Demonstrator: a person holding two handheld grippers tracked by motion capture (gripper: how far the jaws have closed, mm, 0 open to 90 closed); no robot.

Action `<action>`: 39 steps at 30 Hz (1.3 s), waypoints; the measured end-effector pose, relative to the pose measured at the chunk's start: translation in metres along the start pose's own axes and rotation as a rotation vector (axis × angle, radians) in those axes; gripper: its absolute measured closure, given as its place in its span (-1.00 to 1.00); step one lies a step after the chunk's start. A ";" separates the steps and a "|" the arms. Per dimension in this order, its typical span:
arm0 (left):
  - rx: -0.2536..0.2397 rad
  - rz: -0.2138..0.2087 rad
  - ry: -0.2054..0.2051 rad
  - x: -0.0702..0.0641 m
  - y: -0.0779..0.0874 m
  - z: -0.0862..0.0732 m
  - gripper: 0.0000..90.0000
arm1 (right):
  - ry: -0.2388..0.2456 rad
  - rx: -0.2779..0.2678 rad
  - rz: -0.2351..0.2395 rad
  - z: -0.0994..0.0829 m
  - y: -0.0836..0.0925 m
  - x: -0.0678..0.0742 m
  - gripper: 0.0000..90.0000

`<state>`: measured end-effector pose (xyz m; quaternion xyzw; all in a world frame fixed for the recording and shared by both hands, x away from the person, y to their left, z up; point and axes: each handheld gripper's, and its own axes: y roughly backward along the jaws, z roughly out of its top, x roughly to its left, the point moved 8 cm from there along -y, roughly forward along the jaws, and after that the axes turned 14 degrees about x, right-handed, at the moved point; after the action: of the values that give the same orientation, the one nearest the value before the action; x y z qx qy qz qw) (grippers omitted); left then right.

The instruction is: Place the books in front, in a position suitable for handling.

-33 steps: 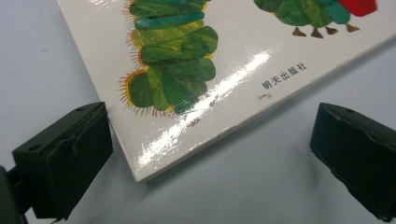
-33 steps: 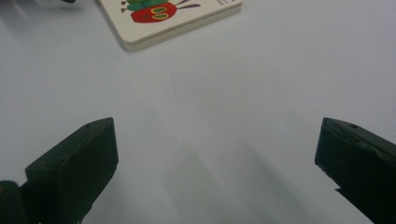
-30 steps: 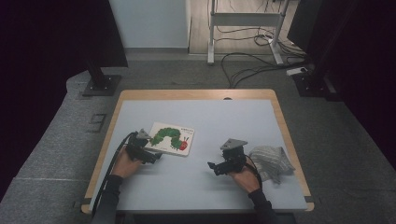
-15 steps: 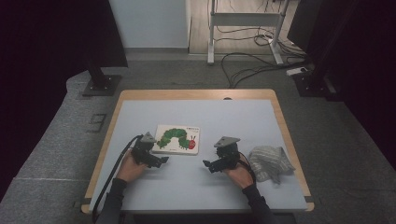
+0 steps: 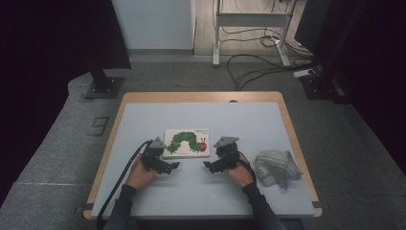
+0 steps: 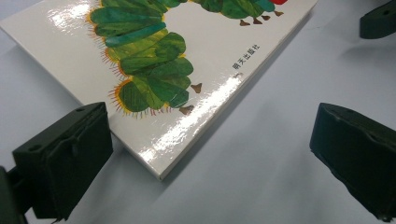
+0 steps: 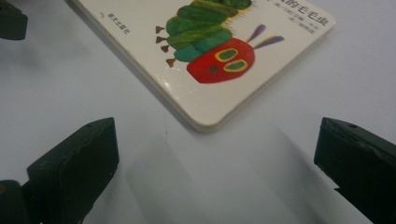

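Note:
A white board book (image 5: 187, 143) with a green caterpillar on its cover lies flat in the middle of the pale blue table (image 5: 201, 115). My left gripper (image 5: 173, 166) stands open at the book's near left corner (image 6: 161, 175), which points between its jaws in the left gripper view. My right gripper (image 5: 207, 166) is open at the near right corner (image 7: 205, 126), just below the caterpillar's red head (image 7: 219, 60). Neither gripper touches the book. The tip of the other gripper (image 6: 378, 21) shows at the top right of the left gripper view.
A crumpled grey cloth (image 5: 275, 165) lies on the table to the right of my right hand. The table has a wooden rim (image 5: 201, 97). Behind it are a stand base (image 5: 103, 88), cables (image 5: 258, 67) and a metal frame on the floor.
The book has shifted right toward the table's middle. Both grippers have moved inward and now face its two near corners.

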<state>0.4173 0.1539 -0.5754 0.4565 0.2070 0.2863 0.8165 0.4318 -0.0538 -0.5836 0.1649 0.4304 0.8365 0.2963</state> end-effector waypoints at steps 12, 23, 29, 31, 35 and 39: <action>0.048 0.021 -0.008 0.007 -0.007 -0.006 -1.00 | 0.069 0.028 0.069 0.015 -0.015 0.007 -0.87; 0.040 0.006 0.021 0.003 -0.007 -0.005 -1.00 | 0.083 0.028 0.092 0.018 -0.017 0.012 -0.92; 0.034 -0.029 0.025 -0.004 -0.005 -0.007 -1.00 | 0.095 0.040 0.060 0.013 -0.015 0.014 -0.92; 0.034 -0.027 0.020 -0.007 -0.005 -0.008 -1.00 | 0.092 0.038 0.056 0.012 -0.014 0.014 -0.92; 0.043 -0.029 0.014 -0.014 -0.005 -0.009 -1.00 | 0.084 0.040 0.057 0.008 -0.010 0.016 -0.92; 0.044 -0.023 0.013 -0.019 -0.005 -0.010 -1.00 | 0.082 0.042 0.067 0.003 -0.007 0.018 -0.92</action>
<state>0.3986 0.1454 -0.5835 0.4701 0.2241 0.2753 0.8081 0.4221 -0.0374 -0.5870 0.1510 0.4538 0.8428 0.2469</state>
